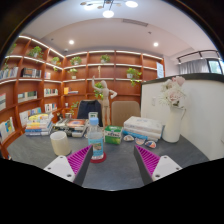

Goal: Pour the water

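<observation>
**Approach the bottle, line up before closing**

Bookshelves of warm wood wrap the back of the room, with plants on top and a person standing behind the grey table (pixel 115 172). On that table, just ahead of the left finger, stands a small clear plastic bottle with a blue label (pixel 97 147); a white cylindrical cup (pixel 61 143) sits just to its left. Further back: stacked books (pixel 40 124), a white box (pixel 142 127), a tall white vase of flowers (pixel 174 118).

Your gripper (pixel 112 163) is spread wide, pink pads (pixel 149 160) apart, holding nothing. Bottle is off-centre, nearer the left finger, not between the two.

My read: you're at the reach step. Shift left so the bottle sits centred between the pads, go in low at mid-body below the cap, and keep level. Squeeze gently; thin plastic likely dents. Watch the cup, it's close enough to knock.
</observation>
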The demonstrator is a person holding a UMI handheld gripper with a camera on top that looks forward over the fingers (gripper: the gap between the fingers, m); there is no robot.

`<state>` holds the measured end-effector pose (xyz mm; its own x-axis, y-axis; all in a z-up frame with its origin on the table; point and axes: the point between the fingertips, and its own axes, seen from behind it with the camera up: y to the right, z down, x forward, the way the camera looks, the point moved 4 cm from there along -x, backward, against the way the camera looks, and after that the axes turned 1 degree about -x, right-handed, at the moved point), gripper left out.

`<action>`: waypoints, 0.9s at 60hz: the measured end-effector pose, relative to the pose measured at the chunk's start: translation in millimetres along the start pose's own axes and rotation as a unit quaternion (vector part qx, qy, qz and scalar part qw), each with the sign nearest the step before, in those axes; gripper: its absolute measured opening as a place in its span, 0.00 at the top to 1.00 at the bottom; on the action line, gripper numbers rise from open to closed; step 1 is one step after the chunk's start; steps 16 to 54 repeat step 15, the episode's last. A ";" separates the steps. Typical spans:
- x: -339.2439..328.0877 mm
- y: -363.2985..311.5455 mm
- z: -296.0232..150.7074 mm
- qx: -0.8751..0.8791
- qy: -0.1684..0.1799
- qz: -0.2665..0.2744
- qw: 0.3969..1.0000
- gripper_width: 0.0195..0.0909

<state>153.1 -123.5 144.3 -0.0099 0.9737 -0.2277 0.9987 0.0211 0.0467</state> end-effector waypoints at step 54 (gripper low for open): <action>-7.9 7.0 -4.4 0.010 0.018 0.013 1.000 0.11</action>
